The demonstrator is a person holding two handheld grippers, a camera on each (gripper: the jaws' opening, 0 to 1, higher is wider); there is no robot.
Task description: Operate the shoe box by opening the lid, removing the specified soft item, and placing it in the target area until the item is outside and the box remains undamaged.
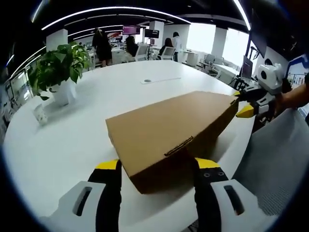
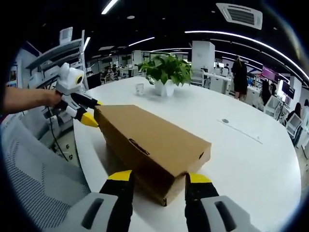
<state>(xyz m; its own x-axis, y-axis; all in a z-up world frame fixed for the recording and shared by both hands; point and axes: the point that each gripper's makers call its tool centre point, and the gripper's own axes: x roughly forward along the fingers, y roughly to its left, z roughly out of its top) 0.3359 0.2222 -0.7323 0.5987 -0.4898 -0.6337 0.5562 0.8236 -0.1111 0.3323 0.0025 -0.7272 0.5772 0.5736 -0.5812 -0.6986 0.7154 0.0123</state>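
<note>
A closed brown cardboard shoe box [image 1: 171, 133] is seen lying flat on the round white worktop [image 1: 63, 145], near the edge closest to the person, its lid still down and a slot-shaped tab visible on its long side. No brand, label or writing can be read on it. In the left gripper view, the left gripper [image 1: 158, 164] is held at one short end of the box, its yellow-tipped jaws spread apart on either side of the corner, with nothing grasped. In the right gripper view, the right gripper [image 2: 159, 177] is held at the opposite end, jaws likewise parted astride the corner. A potted plant [image 2: 166, 72] in a white pot is set farther back on the worktop, with a small glass [image 2: 139, 88] beside it.
</note>
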